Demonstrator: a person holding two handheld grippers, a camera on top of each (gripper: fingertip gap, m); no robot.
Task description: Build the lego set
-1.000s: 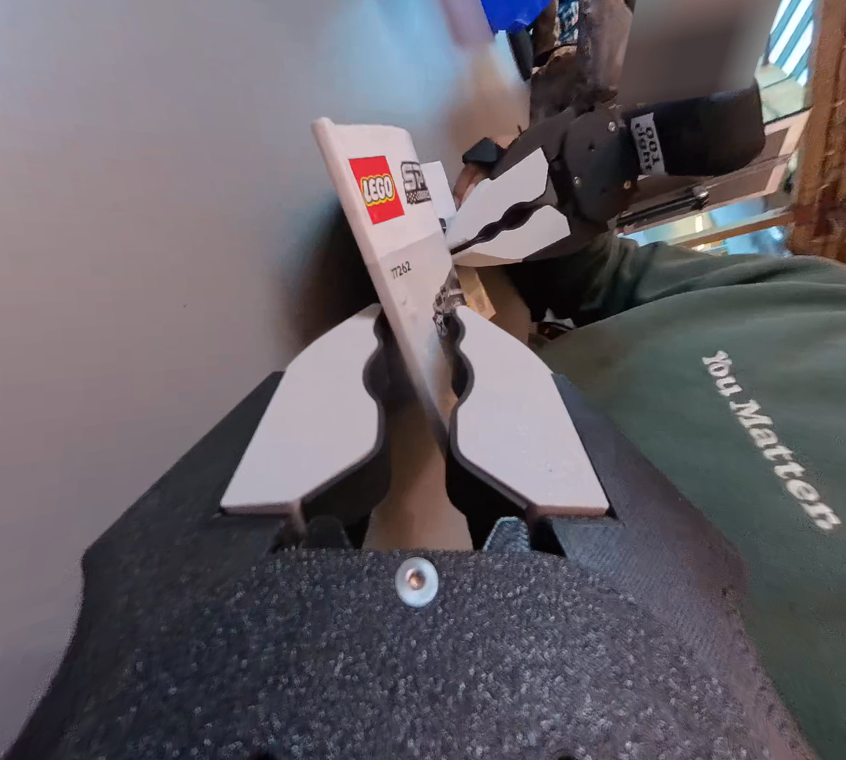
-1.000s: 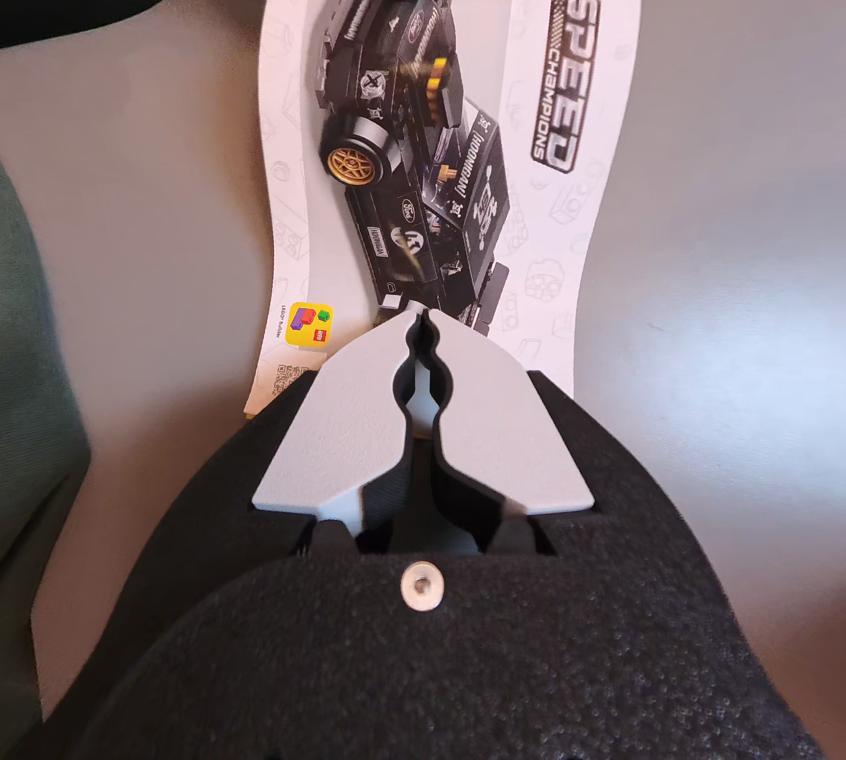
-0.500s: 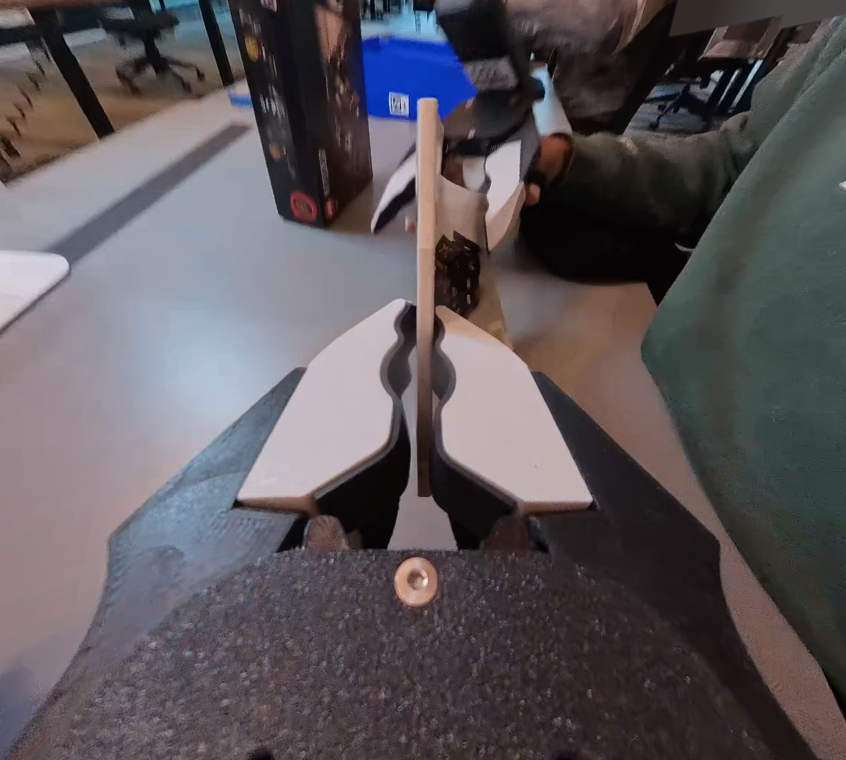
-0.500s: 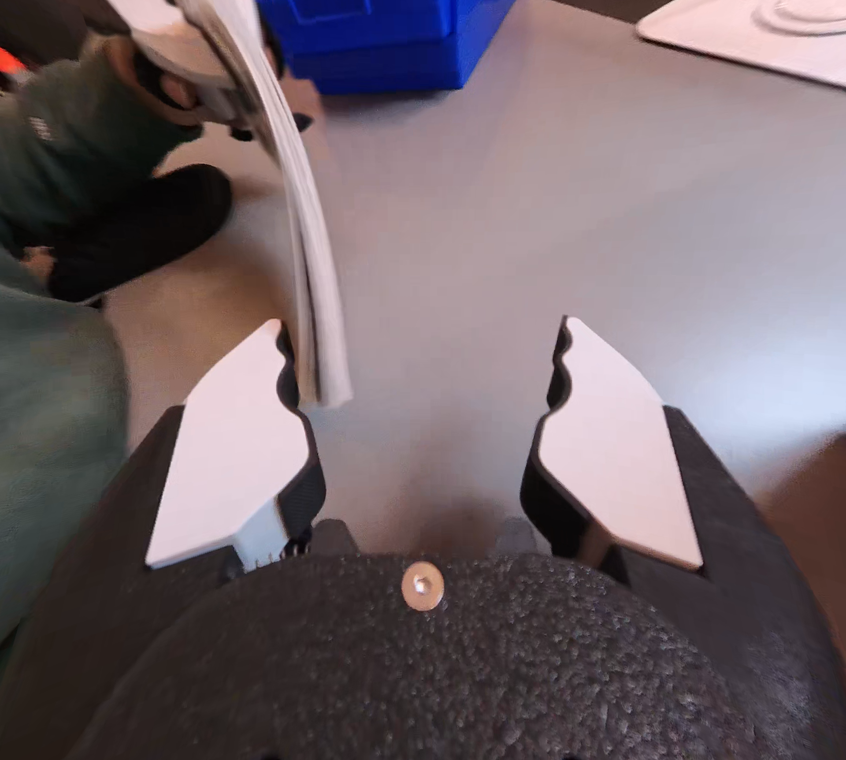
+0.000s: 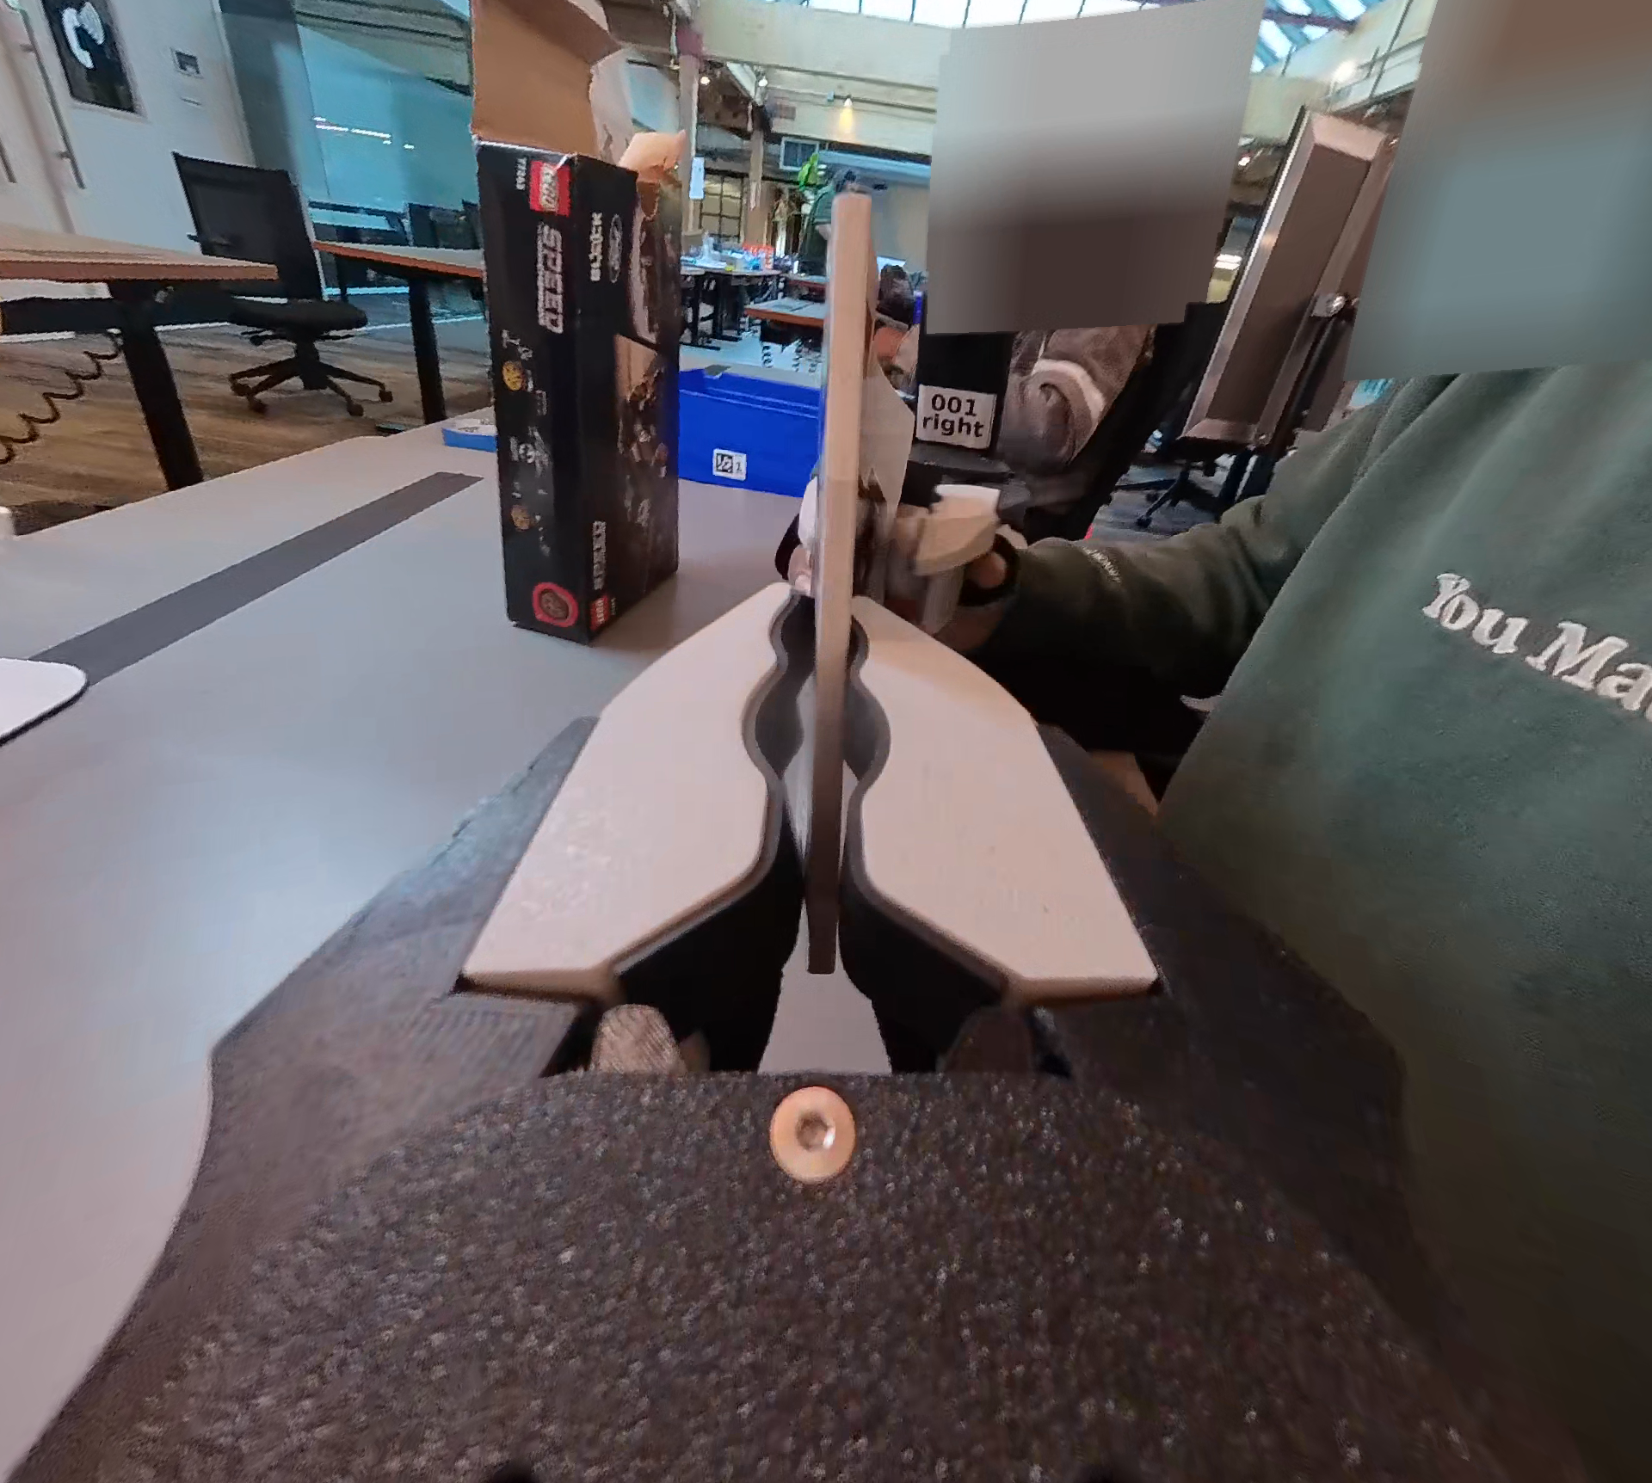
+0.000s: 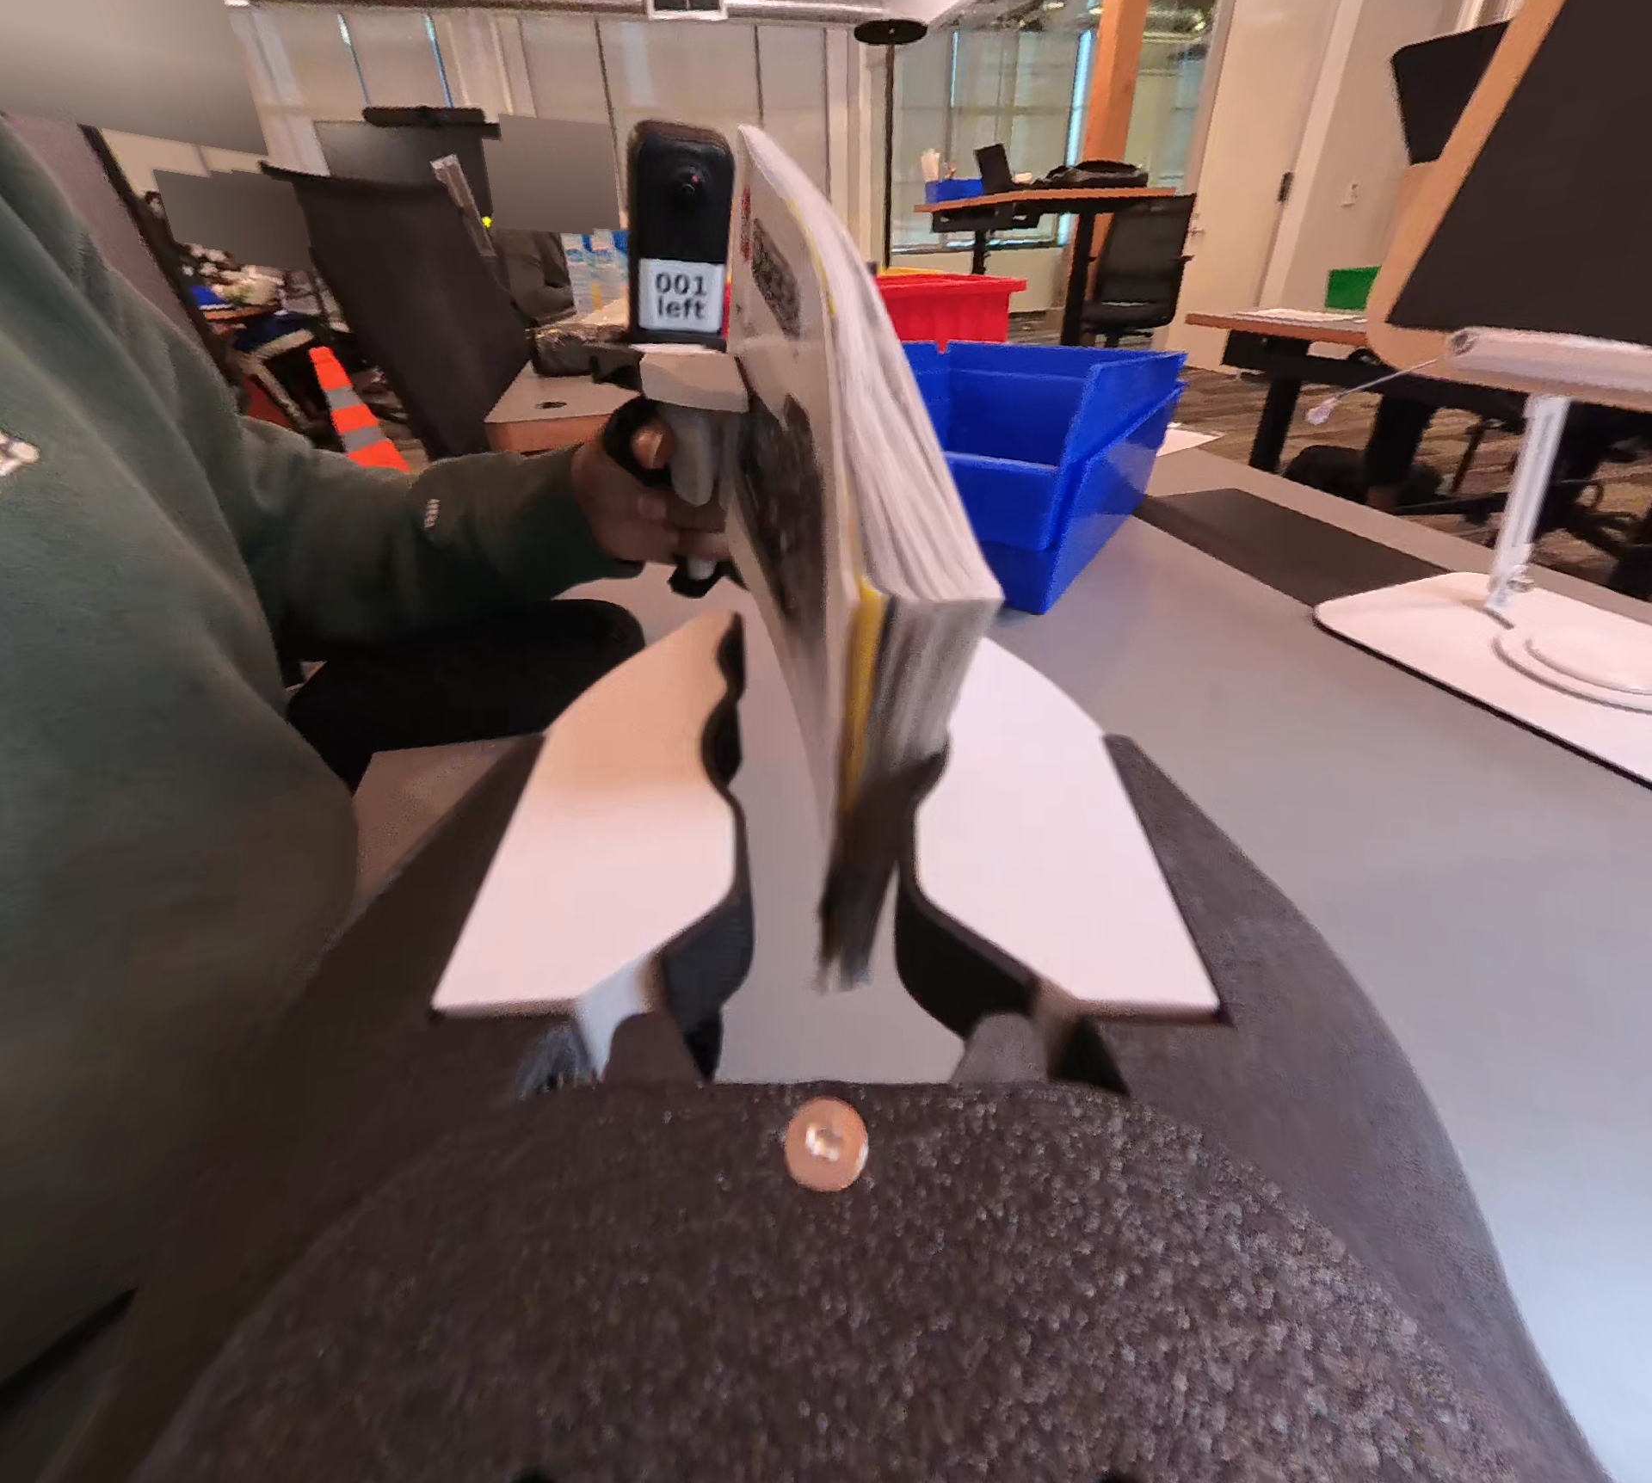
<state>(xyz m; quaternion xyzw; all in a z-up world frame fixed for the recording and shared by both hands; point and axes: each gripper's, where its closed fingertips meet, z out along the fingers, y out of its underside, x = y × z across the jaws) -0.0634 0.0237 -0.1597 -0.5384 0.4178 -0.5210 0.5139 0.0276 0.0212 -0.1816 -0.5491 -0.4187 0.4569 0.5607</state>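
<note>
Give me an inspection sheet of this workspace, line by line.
Surface: grey table, dark strip across it.
Job's things: instruction booklet held upright on edge; opened black set box standing.
Clutter: stacked blue bins; white lamp base.
Grippers: left gripper shut on the booklet; right gripper open, jaws either side of the booklet's loose pages.
Cables: nothing seen on the table.
Surroundings: open office, desks, chairs, red bin.
</note>
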